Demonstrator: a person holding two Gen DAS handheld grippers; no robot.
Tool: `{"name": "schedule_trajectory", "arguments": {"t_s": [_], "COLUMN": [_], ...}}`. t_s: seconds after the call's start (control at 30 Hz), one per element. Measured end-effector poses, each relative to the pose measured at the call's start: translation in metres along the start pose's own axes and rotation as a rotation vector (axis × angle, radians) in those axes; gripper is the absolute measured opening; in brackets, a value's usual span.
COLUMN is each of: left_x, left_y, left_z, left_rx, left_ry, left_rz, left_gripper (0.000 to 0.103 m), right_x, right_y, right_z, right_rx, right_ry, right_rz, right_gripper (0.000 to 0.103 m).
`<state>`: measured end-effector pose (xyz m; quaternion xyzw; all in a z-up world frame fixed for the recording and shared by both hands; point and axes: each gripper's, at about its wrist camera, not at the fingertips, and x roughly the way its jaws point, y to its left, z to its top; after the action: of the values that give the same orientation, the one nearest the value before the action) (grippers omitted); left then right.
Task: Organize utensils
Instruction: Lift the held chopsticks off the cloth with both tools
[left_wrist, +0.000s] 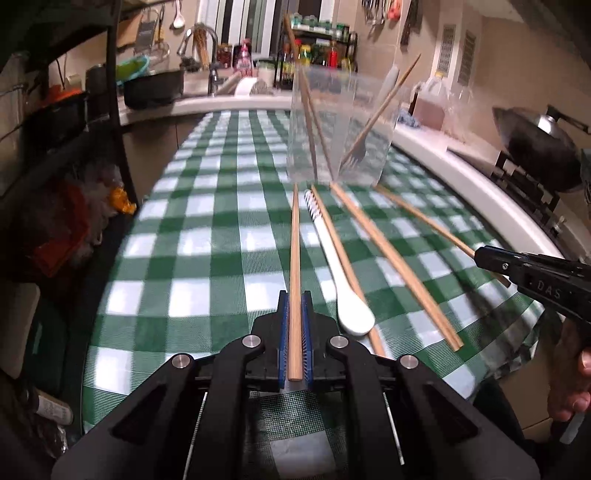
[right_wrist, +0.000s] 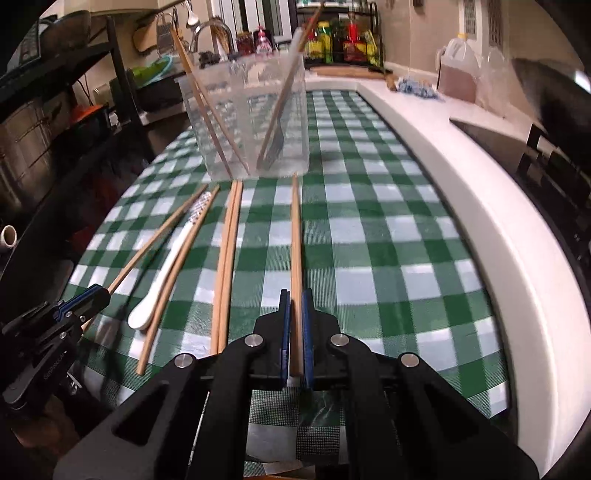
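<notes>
My left gripper (left_wrist: 294, 295) is shut on a wooden chopstick (left_wrist: 294, 251) that points toward a clear plastic cup (left_wrist: 340, 125). My right gripper (right_wrist: 295, 295) is shut on another wooden chopstick (right_wrist: 296, 236), which also points at the cup (right_wrist: 251, 118). The cup stands upright on the green checked tablecloth (left_wrist: 207, 229) and holds two chopsticks and a fork with a wooden handle (left_wrist: 373, 122). A white spoon (left_wrist: 340, 273) and several loose chopsticks (left_wrist: 395, 266) lie on the cloth between the grippers. The left gripper (right_wrist: 88, 299) shows at the left of the right wrist view.
A white counter edge (right_wrist: 491, 236) runs along the right of the cloth, with a wok (left_wrist: 535, 147) on a stove beyond it. A dark shelf rack (left_wrist: 74, 110) stands on the left. A sink, faucet and bottles sit at the back.
</notes>
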<state>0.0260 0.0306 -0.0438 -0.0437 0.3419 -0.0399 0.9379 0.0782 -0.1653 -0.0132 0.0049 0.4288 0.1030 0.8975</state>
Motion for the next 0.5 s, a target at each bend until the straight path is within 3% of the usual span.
{"name": "schedule_trajectory", "arguments": {"t_s": [0.5], "left_x": [-0.072], "left_y": [0.001], "left_z": [0.035], "left_rx": [-0.007], "left_ry": [-0.215], "left_rz": [-0.017], "left_gripper": [0.007], "right_x": [-0.079], "right_y": [0.015], "right_z": [0.028], "right_rx": [-0.078], "right_ry": [-0.26], "right_rz": [0.044], "right_gripper": [0.006]}}
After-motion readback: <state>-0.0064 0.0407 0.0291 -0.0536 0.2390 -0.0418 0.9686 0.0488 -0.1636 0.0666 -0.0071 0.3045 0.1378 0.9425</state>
